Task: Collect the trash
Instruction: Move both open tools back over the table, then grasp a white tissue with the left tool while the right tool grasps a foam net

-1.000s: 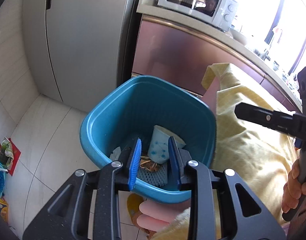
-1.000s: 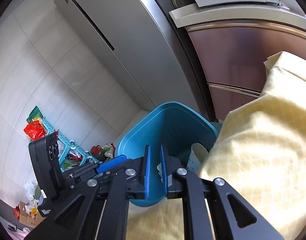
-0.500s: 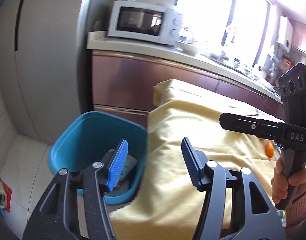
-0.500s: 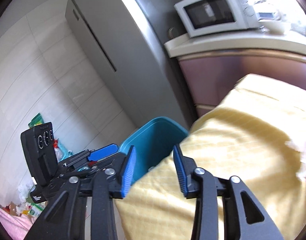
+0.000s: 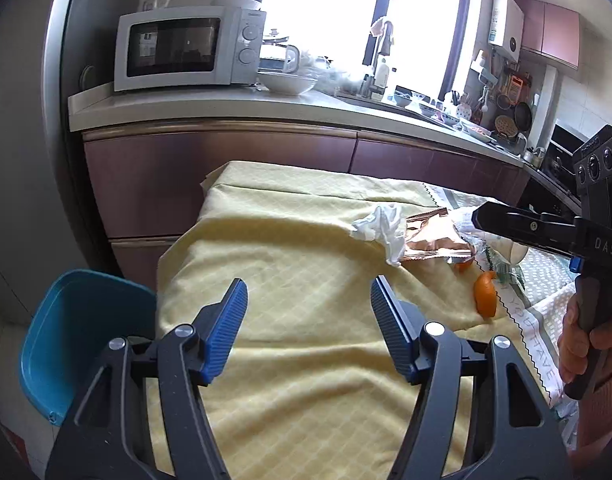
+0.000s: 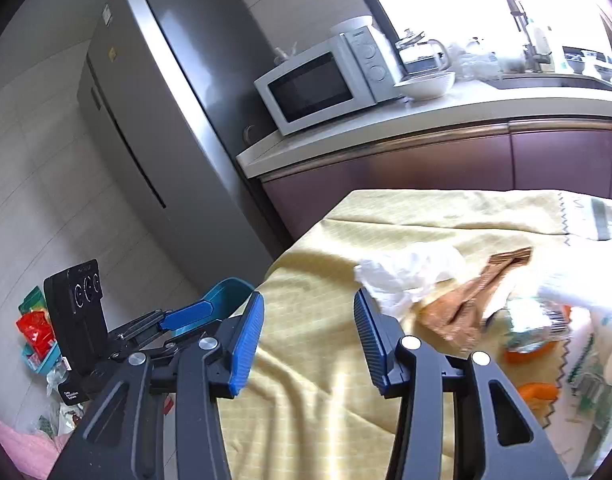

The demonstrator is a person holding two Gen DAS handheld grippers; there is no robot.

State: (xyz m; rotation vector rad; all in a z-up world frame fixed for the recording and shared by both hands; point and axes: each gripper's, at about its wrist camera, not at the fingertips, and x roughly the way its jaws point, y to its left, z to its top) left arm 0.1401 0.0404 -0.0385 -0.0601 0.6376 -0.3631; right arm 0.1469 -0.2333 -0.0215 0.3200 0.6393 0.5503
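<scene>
My left gripper (image 5: 307, 304) is open and empty above the yellow tablecloth (image 5: 290, 320). My right gripper (image 6: 307, 314) is open and empty too, just short of a crumpled white tissue (image 6: 409, 272). The tissue (image 5: 379, 226) lies on the cloth beside a brown wrapper (image 5: 429, 240), orange peels (image 5: 485, 294) and a crinkled clear wrapper (image 6: 533, 320). The blue trash bin (image 5: 62, 336) stands on the floor at the table's left end; only its rim (image 6: 226, 292) shows in the right wrist view.
A purple counter (image 5: 266, 148) with a microwave (image 5: 186, 46) and bowl runs behind the table. A grey fridge (image 6: 166, 100) stands at left. Bags and a green basket (image 6: 34, 328) lie on the floor.
Both grippers have lifted away from the blue bin and swung right over the table. Both have opened wide. The bin's contents are out of sight now.
</scene>
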